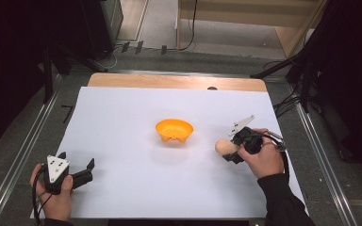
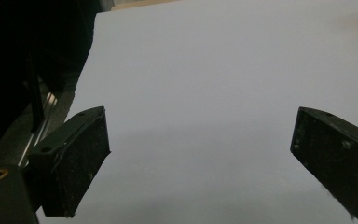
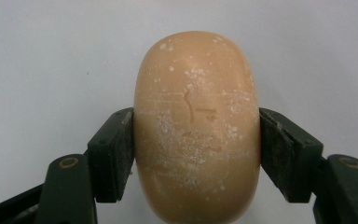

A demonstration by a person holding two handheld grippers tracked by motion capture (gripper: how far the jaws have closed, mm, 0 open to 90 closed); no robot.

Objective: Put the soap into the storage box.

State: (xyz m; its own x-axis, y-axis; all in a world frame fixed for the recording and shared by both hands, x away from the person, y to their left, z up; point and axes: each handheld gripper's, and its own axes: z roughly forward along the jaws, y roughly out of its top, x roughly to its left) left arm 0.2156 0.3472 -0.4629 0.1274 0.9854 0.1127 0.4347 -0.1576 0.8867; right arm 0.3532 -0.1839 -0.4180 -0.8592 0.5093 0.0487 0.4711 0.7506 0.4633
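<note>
The one tan bun point(image 3: 196, 126) is clamped at its sides between the closed jaws of the right gripper point(image 1: 231, 149), held just above the white sheet point(image 1: 122, 117) to the right of the one orange bowl point(image 1: 174, 130). It is best carried level and lowered centrally into the bowl before the grip is eased, so that it is not rolled off the rim. The left gripper point(image 1: 78, 172) is rested near the sheet's left corner, its jaws spread wide and nothing held; two grippers are counted.
</note>
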